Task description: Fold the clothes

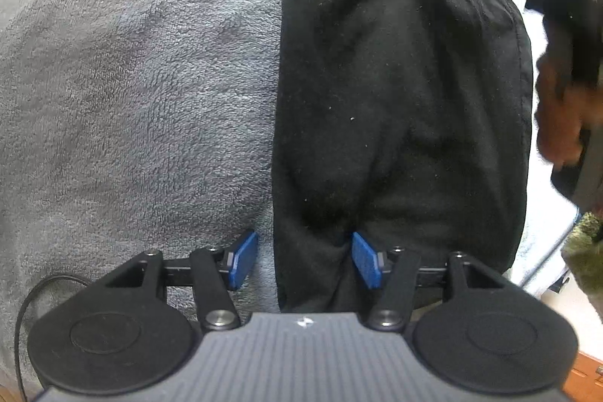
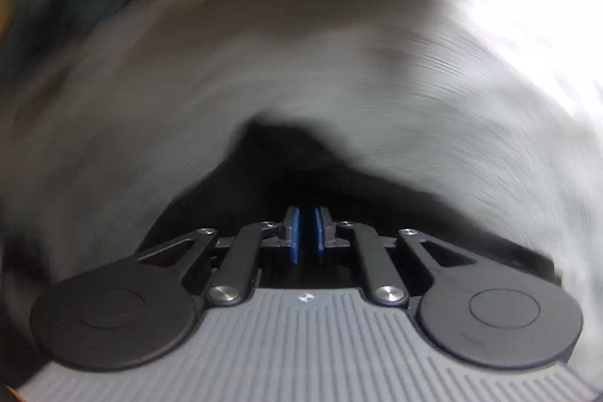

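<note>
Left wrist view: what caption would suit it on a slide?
Open tongs straddle the edge of a black garment lying on a grey towel.

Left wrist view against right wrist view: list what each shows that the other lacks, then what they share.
Left wrist only: the left hand-held gripper open, one blue pad on each side of the black garment's edge, and a blurred hand at right. Right wrist only: the right hand-held gripper shut on dark cloth, everything motion-blurred. Both: black garment on the grey fleece blanket.
</note>
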A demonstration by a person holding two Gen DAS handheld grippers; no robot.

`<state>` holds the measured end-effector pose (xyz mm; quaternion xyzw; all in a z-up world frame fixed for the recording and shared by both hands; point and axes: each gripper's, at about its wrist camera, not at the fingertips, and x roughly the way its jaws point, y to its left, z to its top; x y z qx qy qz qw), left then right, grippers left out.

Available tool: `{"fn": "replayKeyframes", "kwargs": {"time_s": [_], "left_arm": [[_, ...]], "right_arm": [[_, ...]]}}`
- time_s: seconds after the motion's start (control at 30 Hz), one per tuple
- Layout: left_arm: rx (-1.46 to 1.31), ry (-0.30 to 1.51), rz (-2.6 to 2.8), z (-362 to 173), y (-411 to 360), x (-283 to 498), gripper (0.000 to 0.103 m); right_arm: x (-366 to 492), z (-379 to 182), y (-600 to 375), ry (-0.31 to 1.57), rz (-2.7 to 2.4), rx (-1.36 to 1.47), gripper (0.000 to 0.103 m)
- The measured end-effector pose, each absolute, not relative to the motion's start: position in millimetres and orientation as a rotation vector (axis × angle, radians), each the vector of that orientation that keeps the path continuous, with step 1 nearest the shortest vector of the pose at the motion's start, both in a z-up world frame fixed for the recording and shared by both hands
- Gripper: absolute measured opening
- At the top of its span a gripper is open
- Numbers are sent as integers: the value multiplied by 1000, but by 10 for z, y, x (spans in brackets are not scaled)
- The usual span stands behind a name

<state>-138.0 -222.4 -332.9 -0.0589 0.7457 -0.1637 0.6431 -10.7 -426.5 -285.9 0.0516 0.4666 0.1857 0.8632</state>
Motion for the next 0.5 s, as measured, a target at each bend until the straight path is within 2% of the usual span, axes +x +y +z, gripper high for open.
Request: {"fn": "replayKeyframes", "kwargs": {"time_s": [0.1, 0.27, 0.33, 0.4, 0.47, 0.5], "left_arm": [[-152, 1706, -371, -3352, -2225, -1384, 58], [-167, 1718, -367, -3375, -2240, -1396, 59], [-164, 1722, -370, -3380, -2256, -1409, 59], [-164, 1727, -368, -3383, -2269, -1419, 59], [-171, 1731, -363, -3393, -2281, -1428, 59], [-174, 1733, -360, -3398, -2289, -1433, 60]], "right_arm": [[-142, -2729, -4219, 915, 318, 149, 6], [-398, -2701, -3579, 989, 633, -33, 6], [-318, -2825, -3484, 990, 584, -54, 6], [-164, -2852, -3724, 975, 451, 52, 1], [-158, -2732, -3815, 935, 395, 115, 9], [-180, -2665, -3784, 915, 393, 109, 9]]}}
